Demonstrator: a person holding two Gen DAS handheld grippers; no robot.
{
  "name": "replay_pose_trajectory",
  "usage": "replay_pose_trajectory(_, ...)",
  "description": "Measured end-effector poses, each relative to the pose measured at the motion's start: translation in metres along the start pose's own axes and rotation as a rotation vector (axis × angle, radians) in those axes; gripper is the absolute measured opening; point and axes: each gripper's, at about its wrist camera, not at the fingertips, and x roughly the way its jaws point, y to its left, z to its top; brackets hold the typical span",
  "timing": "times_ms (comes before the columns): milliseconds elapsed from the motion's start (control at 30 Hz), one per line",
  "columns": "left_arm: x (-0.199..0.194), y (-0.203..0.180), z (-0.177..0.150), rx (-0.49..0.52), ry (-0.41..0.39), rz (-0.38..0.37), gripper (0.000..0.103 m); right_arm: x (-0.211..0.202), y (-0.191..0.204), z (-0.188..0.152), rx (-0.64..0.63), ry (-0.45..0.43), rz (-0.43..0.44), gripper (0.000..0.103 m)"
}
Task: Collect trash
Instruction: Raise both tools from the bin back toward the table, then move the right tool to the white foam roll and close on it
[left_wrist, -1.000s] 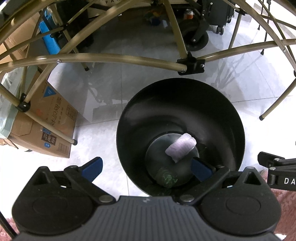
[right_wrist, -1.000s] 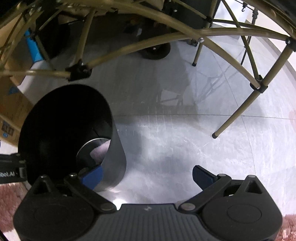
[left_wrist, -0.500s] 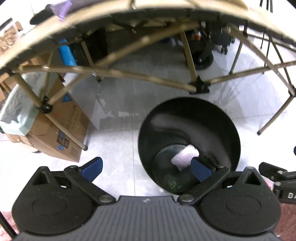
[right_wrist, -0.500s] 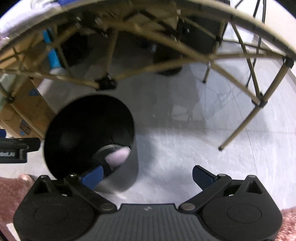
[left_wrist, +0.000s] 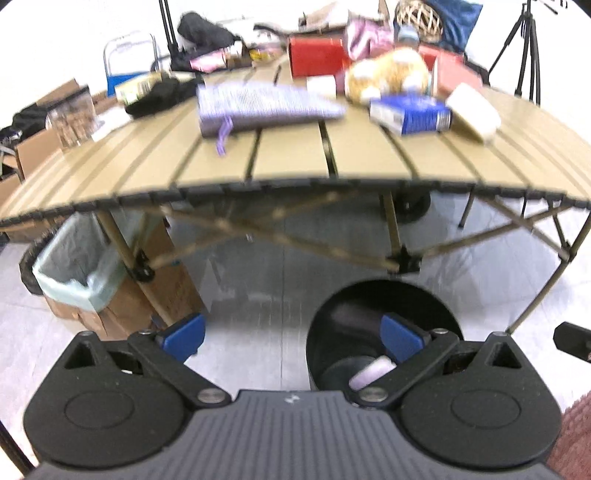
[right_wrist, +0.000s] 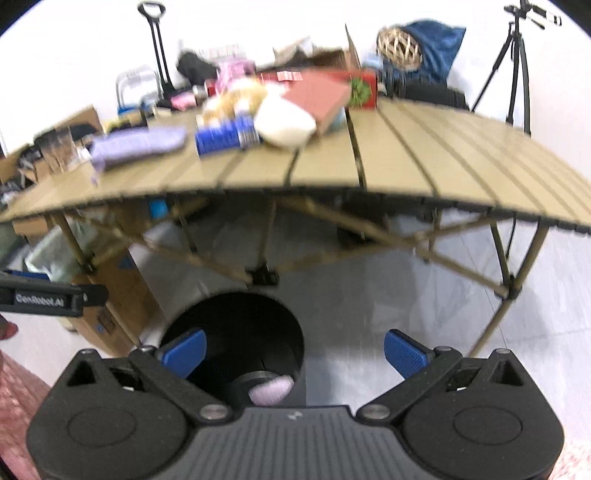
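A black round bin (left_wrist: 384, 295) stands on the floor under the front edge of a tan slatted table (left_wrist: 288, 158). A pale lilac wad of trash (left_wrist: 371, 371) lies at the bin's bottom; it also shows in the right wrist view (right_wrist: 269, 389) inside the bin (right_wrist: 236, 310). My left gripper (left_wrist: 291, 338) is open and empty, above the floor and the bin's left rim. My right gripper (right_wrist: 293, 350) is open and empty above the bin's right rim. On the table lie a lilac pouch (left_wrist: 258, 103), a blue packet (left_wrist: 410, 116) and a cream object (right_wrist: 286, 122).
A cardboard box with a pale green liner (left_wrist: 85, 266) stands at the left under the table. Table legs and cross braces (left_wrist: 395, 236) run above the bin. Red boxes (left_wrist: 317, 55), a plush toy (left_wrist: 388, 74) and bags crowd the table's back. A tripod (right_wrist: 517, 62) stands at the right.
Both grippers have risen and tilted up from looking down into the bin; the tabletop and its clutter have come into view. The wad stays in the bin. Both stay open.
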Motion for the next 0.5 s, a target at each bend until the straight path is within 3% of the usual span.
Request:
replay_pose_trajectory(200,-0.016,0.001,0.024,-0.013,-0.099,-0.004,0.103,-0.016,0.002,0.022,-0.02,-0.134,0.038,0.103)
replay_pose_trajectory(500,-0.023,0.003,0.066,-0.089,-0.199,0.003,0.103,-0.002,0.001,0.067,0.02,-0.268,0.021,0.103)
